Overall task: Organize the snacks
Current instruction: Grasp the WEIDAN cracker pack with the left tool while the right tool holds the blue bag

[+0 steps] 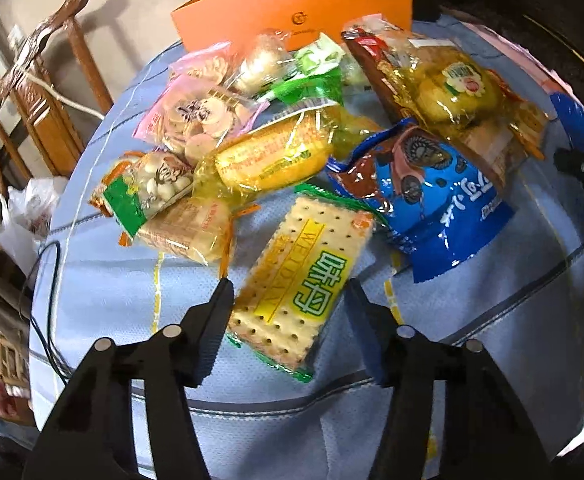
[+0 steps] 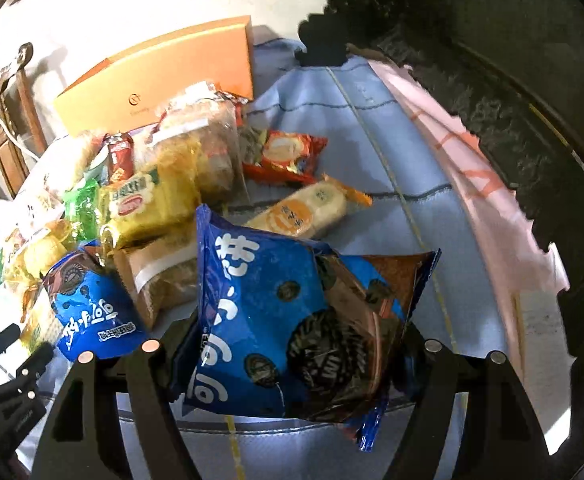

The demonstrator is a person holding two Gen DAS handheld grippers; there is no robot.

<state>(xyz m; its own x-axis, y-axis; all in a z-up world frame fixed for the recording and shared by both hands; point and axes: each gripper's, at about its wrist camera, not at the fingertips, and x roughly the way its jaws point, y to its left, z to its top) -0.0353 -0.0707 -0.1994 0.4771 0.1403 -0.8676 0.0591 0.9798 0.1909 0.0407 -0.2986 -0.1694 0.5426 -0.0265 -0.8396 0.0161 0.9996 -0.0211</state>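
Above the blue cloth (image 2: 331, 92), right hand-held gripper (image 2: 292, 356) tilted downward, clamping blue cookie bag (image 2: 276, 320).

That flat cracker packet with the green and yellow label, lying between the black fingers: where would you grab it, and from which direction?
Grip the cracker packet across its narrow width, near the end closest to the left gripper, coming down from above and along its length. It lies flat on the blue cloth, clear of the pile, and its long straight edges already line up with the fingers on either side. I cannot tell whether the pads touch it yet.
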